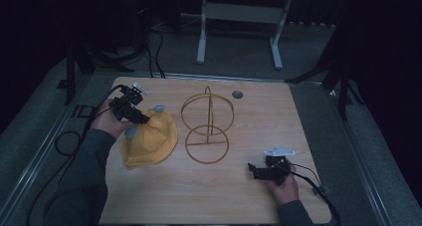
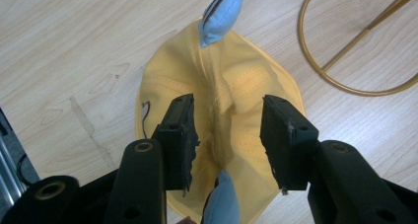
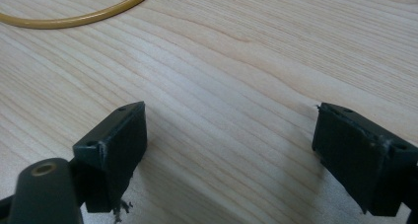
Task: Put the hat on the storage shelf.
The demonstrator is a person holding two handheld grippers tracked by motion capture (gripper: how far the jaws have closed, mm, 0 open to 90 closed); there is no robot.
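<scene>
A soft yellow fabric hat with little blue stuffed ears [image 2: 217, 100] is lying crumpled on the light wooden desk [image 1: 259, 196], toward its left side, just beside the gold wire stand made of hoops [image 1: 207, 129] and apparently not touching it. The left hand-held gripper [image 2: 229, 135] is being held right over the hat's raised middle seam, jaws about half open and straddling the fold, with the pads not yet seen pressing on the cloth. This thing is probably going to be handled as light and floppy, so no weight is being worried about, but it's likely to sag and unfold once lifted. The seam ridge between the jaws is looking like the best spot to be pinched, since the doubled, stitched fabric there should be gripped more firmly than a single thin layer. The blue ears [image 2: 220, 9] could be grabbed too, though the hat would be left dangling. The right hand-held gripper [image 3: 229, 150] is being kept low over bare desk at the near right, jaws wide apart and holding nothing.
</scene>
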